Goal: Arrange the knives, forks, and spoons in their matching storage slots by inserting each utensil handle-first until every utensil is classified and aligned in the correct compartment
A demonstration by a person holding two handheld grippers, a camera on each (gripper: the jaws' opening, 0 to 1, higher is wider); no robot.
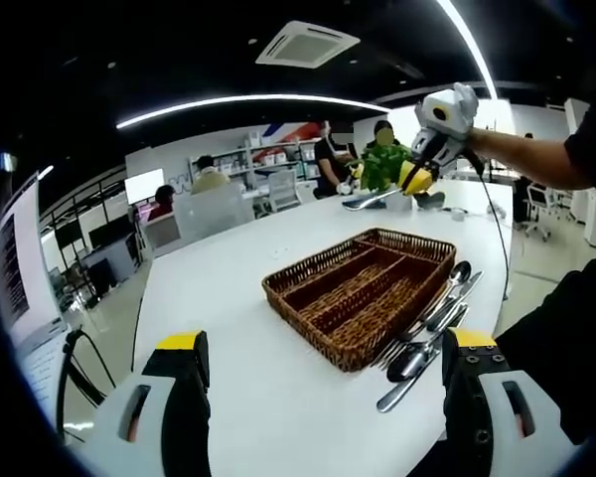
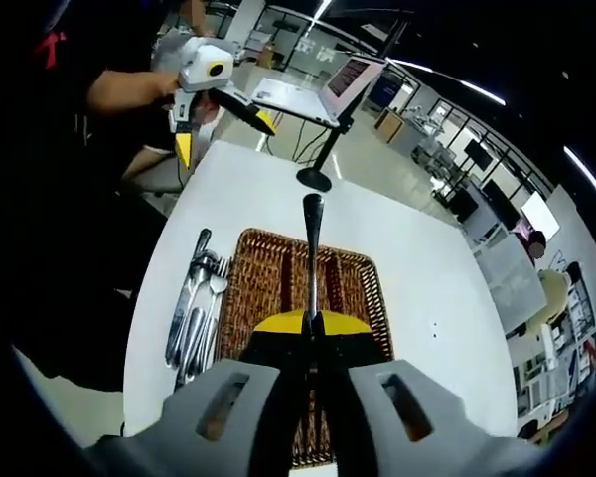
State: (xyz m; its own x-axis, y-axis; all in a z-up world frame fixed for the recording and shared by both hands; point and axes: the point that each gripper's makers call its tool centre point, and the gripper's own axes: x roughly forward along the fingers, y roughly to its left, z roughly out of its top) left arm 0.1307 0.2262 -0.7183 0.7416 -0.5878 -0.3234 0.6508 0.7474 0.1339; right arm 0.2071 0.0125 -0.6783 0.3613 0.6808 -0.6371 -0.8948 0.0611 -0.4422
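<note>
The utensil [image 2: 312, 253] in hand is a long slim piece of cutlery, pinched at one end in the right claw [image 2: 313, 323], whose jaws are closed tight on it. It sticks straight out ahead of the jaws over the wicker basket [image 2: 356, 283]; the far end looks like a plain rounded handle, but whether this is a knife, fork or spoon cannot be told from here. In the left gripper view the same right claw [image 1: 417, 177] hangs high above the far end of the bench [image 1: 278, 397], with the piece jutting sideways from it.

Nearer in that view, the left claw [image 1: 323, 373] is held low over the bench edge, jaws wide apart and holding nothing. Just past it lies the basket [image 1: 308, 273], a brown tray divided into long slots that appear bare of cutlery. Touching its side lies the pile of unsorted cutlery [image 1: 427, 333]: spoons, a fork and knife-like handles overlapping one another.

The step appears to be the first insertion, so the task is barely begun. With the handle already leading, the next move calls for lowering the piece, lining it up with one long slot and sliding it in flat. Which slot suits it depends on its hidden working end.

Beyond the bench stand a laptop on a stand [image 2: 313, 94] and seated people [image 1: 382, 159] in the office.
</note>
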